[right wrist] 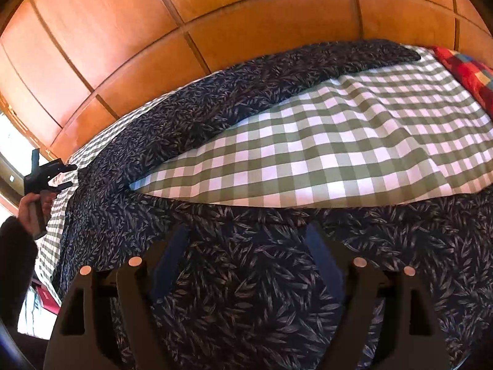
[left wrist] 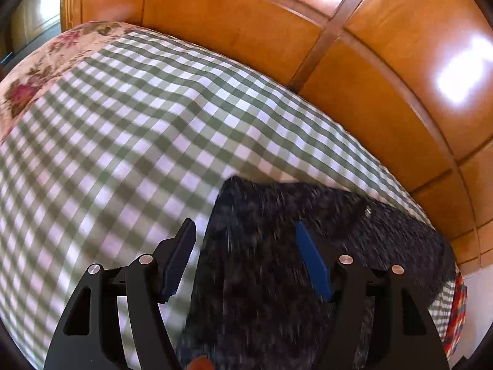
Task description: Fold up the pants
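1. Orange wooden panelling point(left wrist: 385, 71) rises behind a bed covered by a green-and-white checked sheet point(left wrist: 129, 141).
2. From my left wrist view, my left tongs point(left wrist: 246, 256) hang spread wide above the bed, with nothing gripped between the blue pads.
3. One pad point(left wrist: 180, 262) sits over the checked sheet, the other over the dark patterned pants point(left wrist: 277, 246).
4. This end of the pants lies on the sheet at the edge nearest the panelling; it looks blurred, so I cannot read its print from this view.
5. Floral bedding point(left wrist: 46, 61) shows at the far end of the sheet from the pants, and a red-and-blue checked cloth point(left wrist: 457, 308) peeks out beyond the pants.
6. From my right wrist view, the same panelling point(right wrist: 215, 15) curves behind the bed and checked sheet point(right wrist: 339, 141).
7. My right tongs point(right wrist: 246, 262) are also spread wide, holding nothing, poised directly over the pants point(right wrist: 246, 293).
8. The pants show a leaf print on navy; one leg point(right wrist: 215, 98) stretches along the sheet beside the panelling, another part runs under my tongs, and bare sheet lies between them.
9. A red patchwork cloth point(right wrist: 465, 71) lies at the sheet's corner past the leg's end.
10. At the pants' opposite end, my hand point(right wrist: 30, 209) grips the left tongs point(right wrist: 69, 174), their tips right at the fabric's edge.
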Available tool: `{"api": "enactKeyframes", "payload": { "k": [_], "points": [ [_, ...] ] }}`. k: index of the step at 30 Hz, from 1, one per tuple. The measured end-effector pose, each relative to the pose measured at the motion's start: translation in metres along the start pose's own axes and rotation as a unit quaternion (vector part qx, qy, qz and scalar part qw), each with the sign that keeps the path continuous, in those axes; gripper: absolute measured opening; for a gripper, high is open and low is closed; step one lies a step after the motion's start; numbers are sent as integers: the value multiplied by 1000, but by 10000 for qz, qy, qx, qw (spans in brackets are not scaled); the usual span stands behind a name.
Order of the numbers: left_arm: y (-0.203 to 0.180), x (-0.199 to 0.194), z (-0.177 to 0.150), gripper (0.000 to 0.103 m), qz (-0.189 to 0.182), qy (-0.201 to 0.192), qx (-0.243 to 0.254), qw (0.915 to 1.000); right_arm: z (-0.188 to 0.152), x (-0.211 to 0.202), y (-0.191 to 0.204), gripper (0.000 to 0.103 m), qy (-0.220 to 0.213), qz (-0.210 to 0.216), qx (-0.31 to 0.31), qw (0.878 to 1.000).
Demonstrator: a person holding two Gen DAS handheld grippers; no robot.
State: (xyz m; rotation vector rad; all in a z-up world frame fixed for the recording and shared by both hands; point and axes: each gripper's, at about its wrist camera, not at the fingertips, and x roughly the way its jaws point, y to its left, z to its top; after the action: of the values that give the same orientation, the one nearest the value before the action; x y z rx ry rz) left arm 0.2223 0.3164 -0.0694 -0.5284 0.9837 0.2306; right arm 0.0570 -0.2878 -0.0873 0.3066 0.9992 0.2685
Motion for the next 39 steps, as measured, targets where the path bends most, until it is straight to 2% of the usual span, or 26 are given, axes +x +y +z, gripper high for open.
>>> {"api": "enactKeyframes", "payload": {
  "k": [5,7,9,11,14,17,19,23,24,25,30,33,36,39],
  "points": [
    [0,31,15,66,191,262,2,9995,0,4,-3,79,92,-104,49,9999],
    [-2,38,16,47,184,302,46,9994,0,6,-3,79,144,-145,58,9998],
    [-8,37,16,15,228,206,278,9991,-1,7,1,79,147,-167,-1,9998],
    [-18,23,9,8,163,-107,566,9982,1,6,4,79,115,-168,-43,9998],
    [-35,-19,-12,6,-173,-636,1056,9922,6,4,12,79,58,-18,-84,9999],
    [-51,-79,-49,6,-665,-1275,1659,9756,17,9,22,78,116,340,-81,9993],
    [-54,-108,-74,5,-936,-1441,1926,9661,26,16,30,77,205,601,-62,9980],
    [-55,-153,-135,4,-1329,-1599,2438,9473,53,43,56,63,490,1126,-23,9924],
    [-55,-160,-145,4,-1405,-1606,2463,9454,61,50,61,61,536,1219,24,9911],
    [-51,-168,-157,4,-1512,-1586,2458,9442,70,56,66,57,562,1315,85,9897],
    [-39,-178,-195,4,-1674,-1462,2330,9468,124,98,72,56,721,1871,910,9755],
    [-34,-175,-205,4,-1731,-1364,2274,9485,150,125,73,56,715,1690,1240,9752],
    [-30,-176,-208,4,-1793,-1317,2223,9493,167,148,70,55,711,1288,1431,9787],
    [-27,-176,-206,4,-1843,-1282,2170,9500,185,166,61,38,627,1084,1621,9788]
  ]
}}
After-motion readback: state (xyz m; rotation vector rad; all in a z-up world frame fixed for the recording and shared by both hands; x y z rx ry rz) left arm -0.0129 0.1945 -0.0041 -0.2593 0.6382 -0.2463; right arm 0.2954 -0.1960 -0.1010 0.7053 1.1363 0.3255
